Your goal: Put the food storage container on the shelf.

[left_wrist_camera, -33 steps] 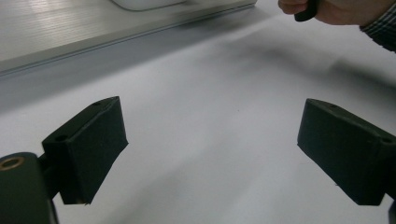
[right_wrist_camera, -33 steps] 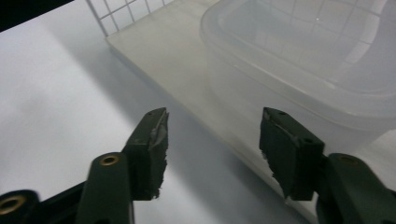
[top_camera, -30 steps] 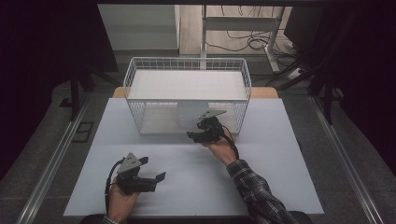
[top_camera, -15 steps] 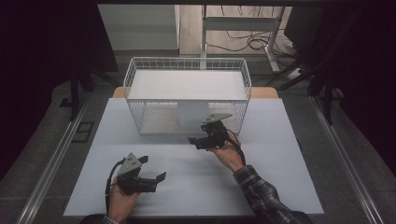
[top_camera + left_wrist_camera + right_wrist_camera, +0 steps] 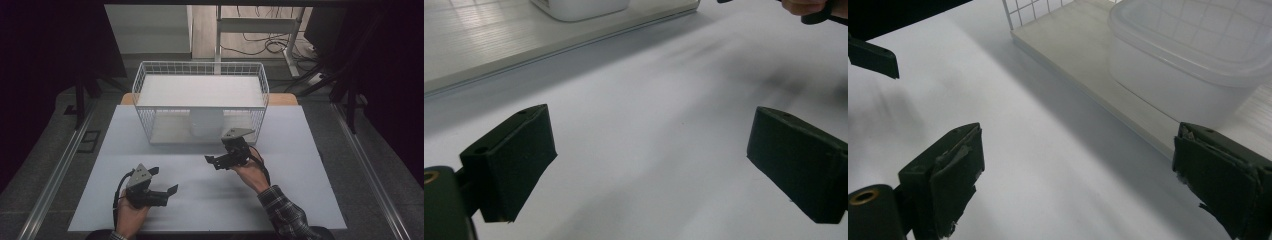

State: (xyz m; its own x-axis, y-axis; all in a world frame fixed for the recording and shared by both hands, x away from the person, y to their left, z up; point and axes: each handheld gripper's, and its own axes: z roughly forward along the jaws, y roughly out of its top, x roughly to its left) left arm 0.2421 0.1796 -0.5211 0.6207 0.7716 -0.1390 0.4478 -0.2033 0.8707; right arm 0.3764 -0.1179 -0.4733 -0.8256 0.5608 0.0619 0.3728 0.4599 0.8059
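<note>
A white wire basket (image 5: 146, 117) stands at the back of the white table (image 5: 300, 190), with a white board across its top. Inside it, on the bottom board, sits a translucent white lidded container (image 5: 206, 124). My right gripper (image 5: 214, 161) hovers just in front of the basket, open and holding nothing. In the right gripper view the open gripper (image 5: 1078, 175) faces the container (image 5: 1188, 65) behind the wire wall (image 5: 1028, 10). My left gripper (image 5: 164, 180) rests near the table's front left, also open and holding nothing. The left gripper view has the open gripper (image 5: 651, 165) over bare table.
The basket's bottom board (image 5: 499, 45) forms a low step on the table. The other hand (image 5: 809, 6) appears at the top right of the left gripper view. Beyond the table are a dark floor, metal rails and cables (image 5: 270, 47).
My right gripper has drawn back a little from the basket front toward the person. The left gripper has stayed put.
</note>
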